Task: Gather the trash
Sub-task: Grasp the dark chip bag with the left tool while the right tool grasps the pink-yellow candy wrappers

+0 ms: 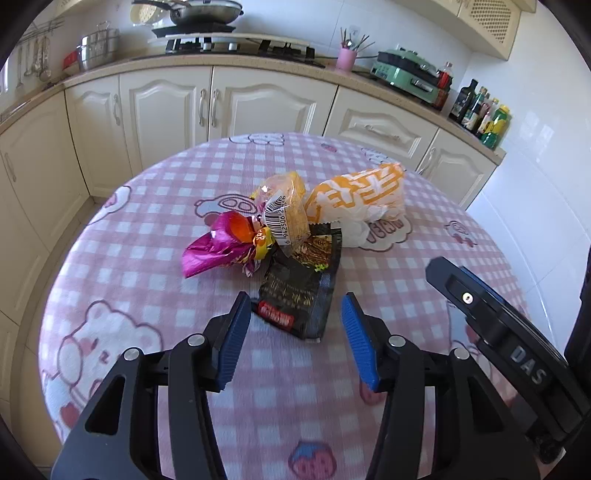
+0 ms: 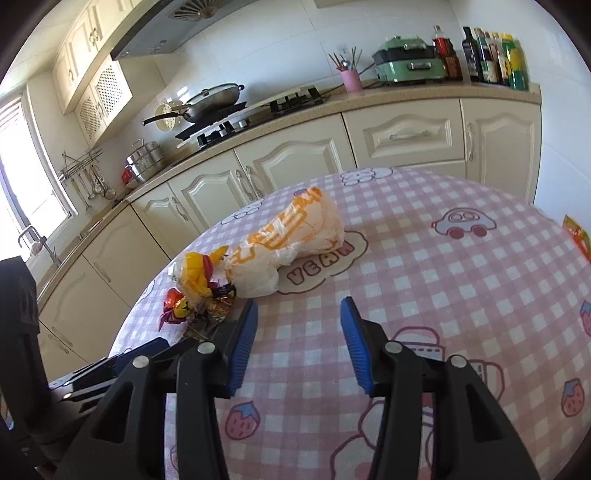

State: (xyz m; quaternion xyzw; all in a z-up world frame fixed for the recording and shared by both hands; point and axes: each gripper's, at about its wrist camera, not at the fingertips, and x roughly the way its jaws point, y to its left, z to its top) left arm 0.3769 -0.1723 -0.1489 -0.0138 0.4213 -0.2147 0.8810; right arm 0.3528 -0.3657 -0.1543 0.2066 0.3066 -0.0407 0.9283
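Observation:
A heap of trash lies on the pink checked tablecloth (image 1: 147, 273): a magenta foil wrapper (image 1: 214, 251), a clear yellow wrapper with a barcode (image 1: 288, 210), a black snack packet (image 1: 299, 291) and a white and orange bag (image 1: 358, 195). My left gripper (image 1: 295, 299) is open just in front of the heap. The near end of the black packet shows between its blue pads, which do not touch it. My right gripper (image 2: 299, 302) is open over bare cloth, with the white and orange bag (image 2: 291, 240) a little beyond its left finger. Its black body (image 1: 498, 332) is at the right of the left wrist view.
An orange packet (image 2: 578, 234) lies at the table's right edge. Cream cabinets (image 1: 221, 107) run close behind the round table. On the counter are a stove with a pan (image 1: 207, 14), a pink utensil cup (image 1: 346, 58), a green appliance (image 1: 410, 72) and bottles (image 1: 484, 110).

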